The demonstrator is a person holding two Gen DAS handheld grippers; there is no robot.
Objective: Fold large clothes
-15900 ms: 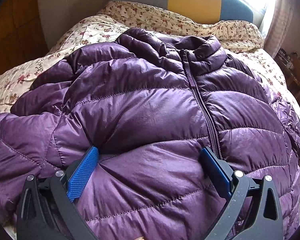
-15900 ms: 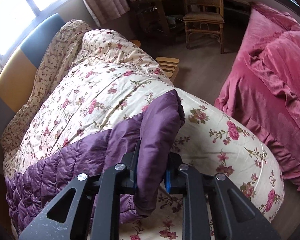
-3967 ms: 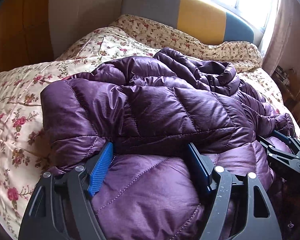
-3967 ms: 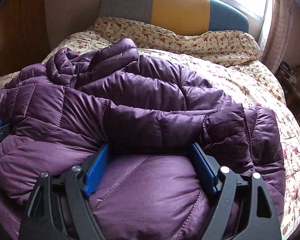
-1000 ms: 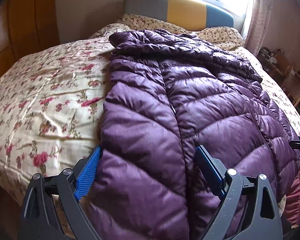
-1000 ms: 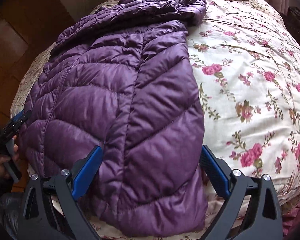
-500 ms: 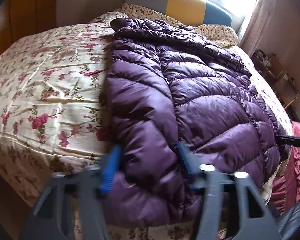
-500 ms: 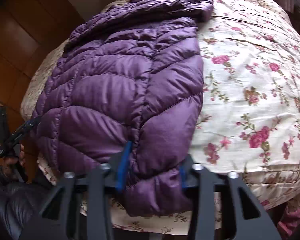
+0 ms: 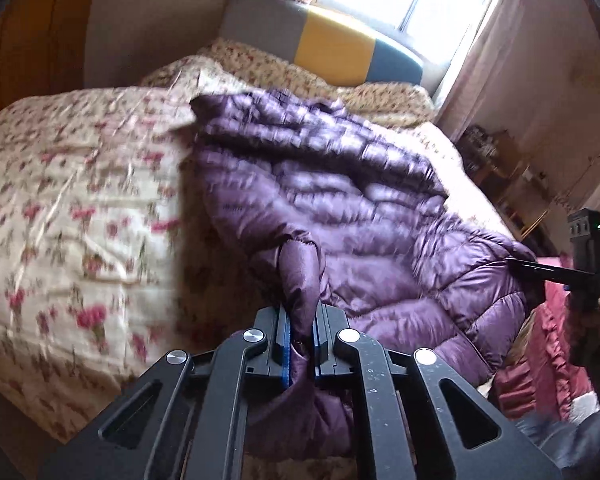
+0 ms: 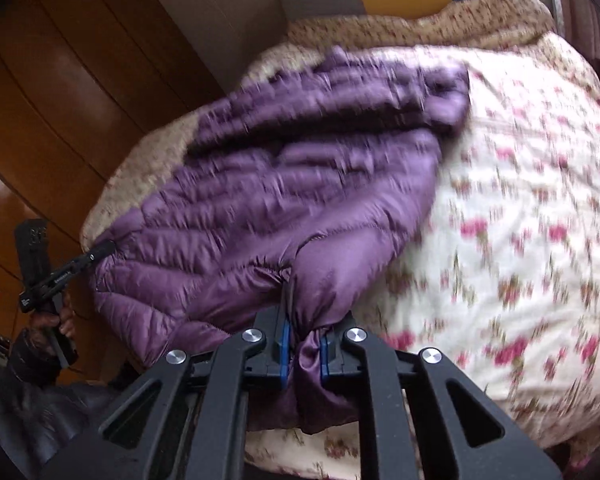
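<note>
**Both hem corners gripped: carry them evenly to the collar**

You hold the purple down jacket [image 9: 340, 208] by its bottom hem at the foot edge of the bed [image 9: 80, 184]. The left gripper [image 9: 300, 344] is clenched on the left hem corner, and the fabric bulges up between its blue pads. The right gripper [image 10: 304, 344] is clenched on the right hem corner in the same way. The rest of the jacket lies flat on the floral quilt, with the collar toward the headboard [image 9: 332, 52].

I judge that the step is to fold the hem up toward the collar. Lift both corners to the same height, keep the hem stretched between your grippers, and move them together. The shell looks slippery, so do not loosen the grip before the hem lies on the collar.
</note>
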